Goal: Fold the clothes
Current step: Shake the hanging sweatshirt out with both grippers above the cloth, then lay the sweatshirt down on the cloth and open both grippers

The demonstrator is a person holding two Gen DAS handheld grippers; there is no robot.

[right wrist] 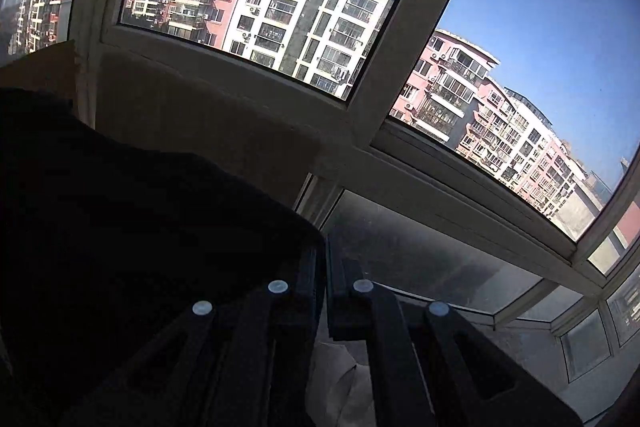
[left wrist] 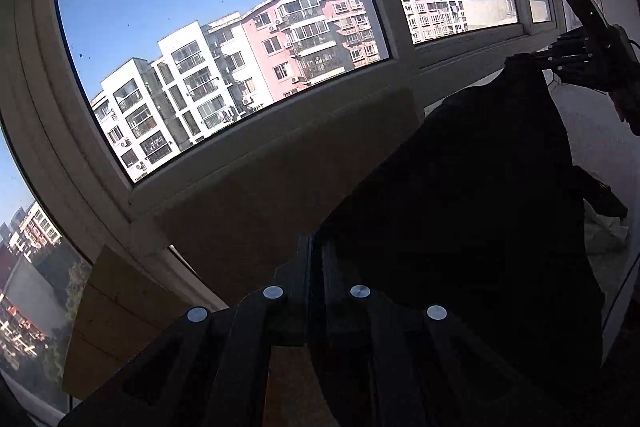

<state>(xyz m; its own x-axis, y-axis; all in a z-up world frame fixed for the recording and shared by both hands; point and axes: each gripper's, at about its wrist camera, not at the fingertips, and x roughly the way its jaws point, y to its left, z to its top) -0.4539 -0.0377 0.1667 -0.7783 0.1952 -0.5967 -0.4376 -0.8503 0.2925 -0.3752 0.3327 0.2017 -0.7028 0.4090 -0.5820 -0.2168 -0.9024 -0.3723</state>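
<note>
Dark garment [left wrist: 472,187]: held aloft before window [left wrist: 224,39], stretched between both tools; left gripper [left wrist: 314,259] clenched on one edge; right gripper [right wrist: 324,259] clenched on the opposite edge; no fold visible yet, apparently early stage; laying flat and all folding outstanding.

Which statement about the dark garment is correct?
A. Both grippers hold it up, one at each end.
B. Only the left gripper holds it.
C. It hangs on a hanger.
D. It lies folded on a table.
A: the dark garment spans from the shut left gripper to the shut right gripper, in front of the window.
</note>
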